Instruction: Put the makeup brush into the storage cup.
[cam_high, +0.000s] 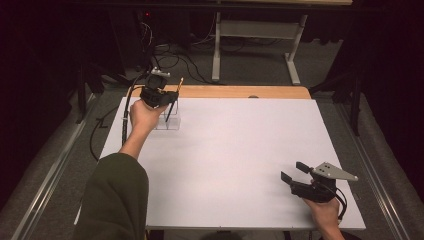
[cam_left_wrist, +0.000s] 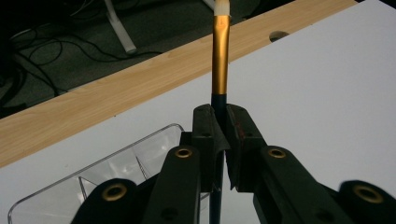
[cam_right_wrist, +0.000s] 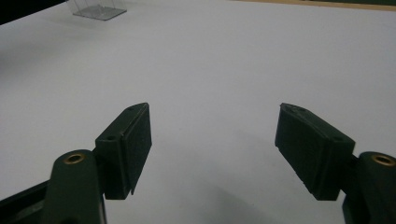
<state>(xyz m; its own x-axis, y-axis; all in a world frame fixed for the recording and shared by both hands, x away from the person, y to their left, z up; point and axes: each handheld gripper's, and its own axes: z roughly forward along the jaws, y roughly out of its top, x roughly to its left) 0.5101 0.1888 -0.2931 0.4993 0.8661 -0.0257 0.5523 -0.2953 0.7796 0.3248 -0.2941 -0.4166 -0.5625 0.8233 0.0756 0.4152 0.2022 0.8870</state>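
The right tongs (cam_high: 291, 171) are resting released, jaws wide apart, at the counter's (cam_high: 235, 150) near right corner. At the far left, the left tongs (cam_left_wrist: 222, 122) are clenching a gold-banded brush (cam_left_wrist: 220, 60) above a clear tray (cam_left_wrist: 93, 179); nothing is blocking it.

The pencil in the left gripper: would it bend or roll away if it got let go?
Pencil looks straight and stiff in the left gripper's grip, so it probably won't bend. It's thin and round-looking, so it could roll. Dropped into the clear tray, it would likely lean on a wall.
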